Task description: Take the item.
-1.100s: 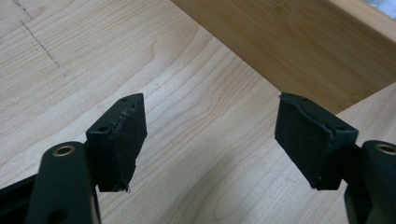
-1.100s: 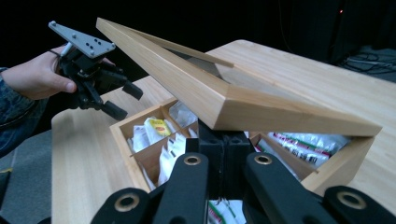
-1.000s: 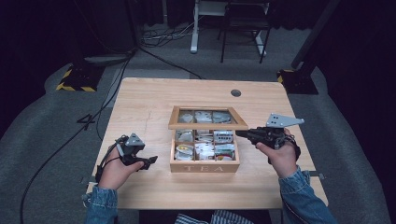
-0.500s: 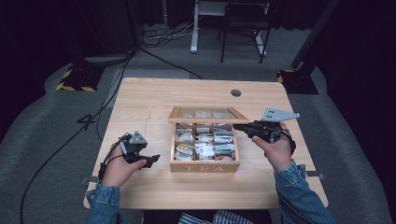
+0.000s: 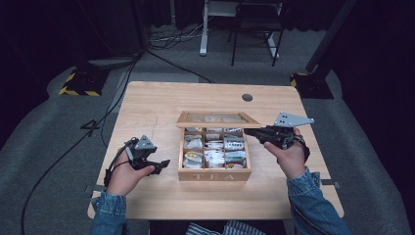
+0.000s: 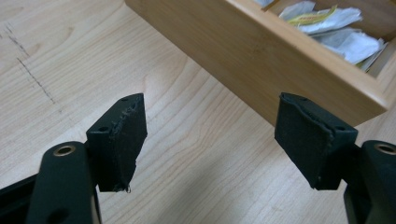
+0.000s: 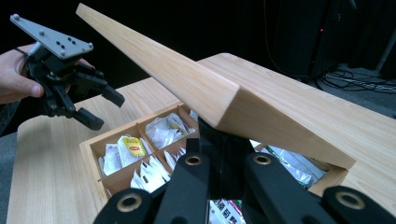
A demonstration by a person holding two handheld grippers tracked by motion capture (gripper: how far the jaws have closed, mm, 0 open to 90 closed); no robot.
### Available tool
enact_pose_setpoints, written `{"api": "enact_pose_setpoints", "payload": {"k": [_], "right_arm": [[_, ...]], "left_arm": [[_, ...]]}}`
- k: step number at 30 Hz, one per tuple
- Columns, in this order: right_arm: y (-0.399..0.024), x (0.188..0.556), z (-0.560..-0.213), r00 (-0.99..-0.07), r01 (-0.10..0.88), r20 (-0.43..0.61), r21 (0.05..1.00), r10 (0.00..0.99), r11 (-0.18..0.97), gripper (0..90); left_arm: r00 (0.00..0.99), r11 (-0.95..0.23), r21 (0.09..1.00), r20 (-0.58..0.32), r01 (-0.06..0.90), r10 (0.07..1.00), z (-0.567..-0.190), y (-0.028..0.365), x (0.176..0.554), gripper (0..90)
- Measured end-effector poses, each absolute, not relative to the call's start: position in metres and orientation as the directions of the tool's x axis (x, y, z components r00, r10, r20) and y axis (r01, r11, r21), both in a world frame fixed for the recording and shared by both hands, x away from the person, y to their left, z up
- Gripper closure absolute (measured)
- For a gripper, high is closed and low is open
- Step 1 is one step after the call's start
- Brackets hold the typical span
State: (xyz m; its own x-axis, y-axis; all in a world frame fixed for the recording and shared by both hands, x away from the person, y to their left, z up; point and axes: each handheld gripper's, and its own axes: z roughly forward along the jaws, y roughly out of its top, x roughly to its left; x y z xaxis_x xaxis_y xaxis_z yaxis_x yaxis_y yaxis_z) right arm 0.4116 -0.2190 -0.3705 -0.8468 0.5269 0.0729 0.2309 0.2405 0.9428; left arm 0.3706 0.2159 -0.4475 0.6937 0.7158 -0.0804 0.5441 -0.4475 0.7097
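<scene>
The tea box [image 5: 214, 156] is sitting near the middle of the pale wooden counter [image 5: 161, 105], its front marked TEA, its compartments showing paper tea bags [image 7: 128, 149], and its lid [image 7: 187, 84] is standing part-raised, tilted up over the back of the box. The right tongs [image 5: 249, 131] are reaching in from the box's right side toward the lid's edge; in the right gripper view their jaws are lying close together directly under the lid's underside, though I cannot tell whether they are pinching it or merely touching it. The left tongs [image 6: 210, 140] are hovering over bare counter just beside the box's left wall, jaws spread wide and holding nothing. A small round hole [image 5: 247, 97] is showing in the counter toward its far right. Grey carpet [image 5: 63, 127] is surrounding the counter, cables [image 5: 98, 127] are trailing across it at the left, a yellow-and-black striped base [image 5: 78, 88] is lying at the far left, and a chair [image 5: 254, 24] and desk legs are standing in the dark room beyond.
</scene>
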Motion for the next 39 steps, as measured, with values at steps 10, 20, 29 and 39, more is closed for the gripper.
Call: {"api": "enact_pose_setpoints", "payload": {"k": [10, 20, 29, 39], "right_arm": [[-0.219, 0.412, -0.37, -0.846, 0.228, 0.071, 0.944, 0.529, 0.238, 90.0], [-0.219, 0.413, -0.37, -0.846, 0.231, 0.076, 0.944, 0.527, 0.234, 90.0], [-0.218, 0.414, -0.371, -0.85, 0.233, 0.079, 0.943, 0.521, 0.237, 90.0], [-0.216, 0.415, -0.371, -0.852, 0.234, 0.08, 0.942, 0.517, 0.241, 90.0]], "left_arm": [[0.721, -0.416, 0.768, -0.085, 0.487, 0.687, -0.427, 0.216, 0.362, 28.2], [0.744, -0.331, 0.834, -0.133, 0.441, 0.655, -0.413, 0.213, 0.356, 29.1], [0.753, -0.295, 0.862, -0.14, 0.412, 0.643, -0.41, 0.202, 0.355, 29.6], [0.794, -0.329, 0.859, -0.136, 0.393, 0.593, -0.41, 0.177, 0.353, 30.6]]}}
